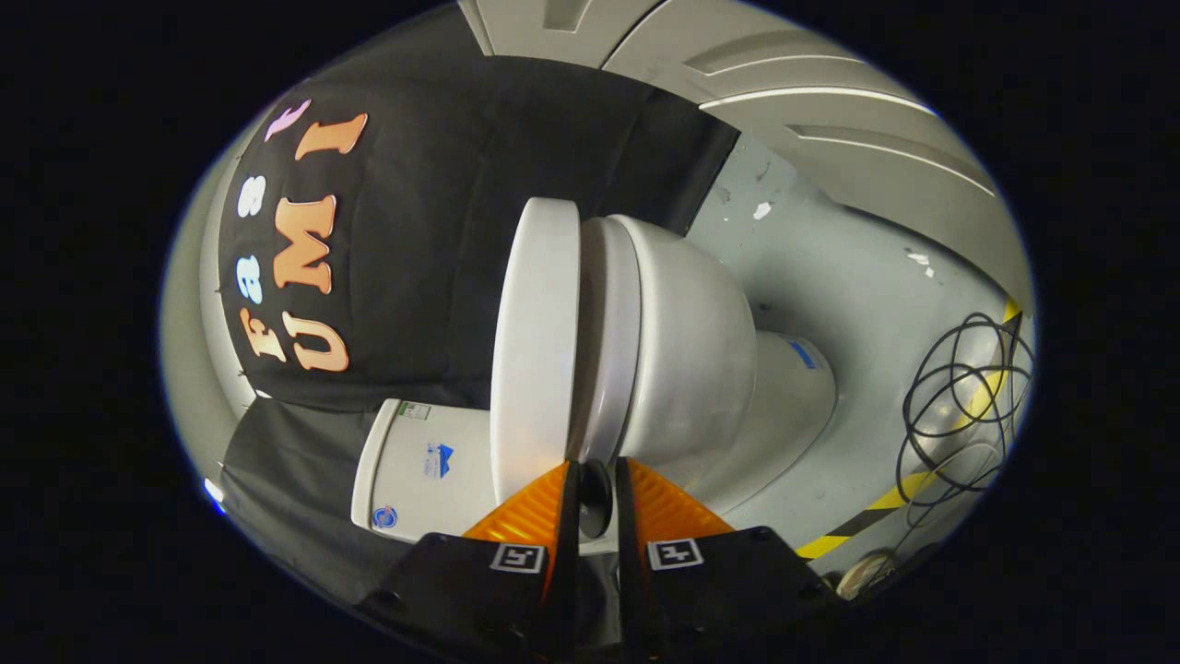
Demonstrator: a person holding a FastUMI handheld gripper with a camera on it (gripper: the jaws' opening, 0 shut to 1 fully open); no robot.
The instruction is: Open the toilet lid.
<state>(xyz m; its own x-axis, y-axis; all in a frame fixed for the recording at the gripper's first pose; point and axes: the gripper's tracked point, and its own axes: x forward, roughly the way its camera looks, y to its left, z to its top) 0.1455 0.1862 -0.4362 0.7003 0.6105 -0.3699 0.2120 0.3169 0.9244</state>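
The gripper (597, 480) is seen with its fingers drawn nearly together, a narrow gap left between them and nothing clearly clamped. Just ahead of the fingertips the toilet lid (535, 341) is found, parted from the seat (613, 332) by a slim wedge of shadow that runs toward the gap between the fingers. Beyond the seat the bowl (691, 350) is set on the grey floor (848, 277). The cistern (415, 461) lies beside the lid. Coiled black cable (959, 397) and striped floor tape (876, 512) are seen past the bowl.

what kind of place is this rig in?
Looks like a mock bathroom in a test booth, not a home: a white toilet on bare grey floor, loose black cable, hazard tape. The gripper is nearly closed at the lid.
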